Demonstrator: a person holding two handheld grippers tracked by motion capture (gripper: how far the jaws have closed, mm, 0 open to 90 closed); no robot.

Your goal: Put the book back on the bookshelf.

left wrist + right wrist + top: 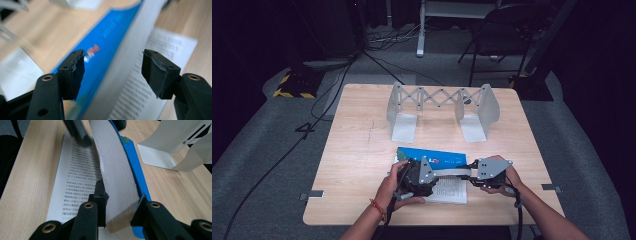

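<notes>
An open book with a blue cover (437, 157) lies near the front of the wooden table (357, 150). A printed page (451, 190) lies flat toward me. My right gripper (120, 200) is shut on a thick block of pages (112, 165) together with the blue cover (135, 167), holding them raised off the flat page (77, 170). My left gripper (113, 65) is open. Its jaws stand on either side of the raised page block (125, 55) without pressing it. In the high view the left gripper (427, 177) and right gripper (471, 176) face each other over the book.
A grey metal expanding book rack (439, 107) stands at the back middle of the table, close to the right of the book in the right gripper view (175, 142). Beyond the table are a folding chair (507, 30) and floor cables.
</notes>
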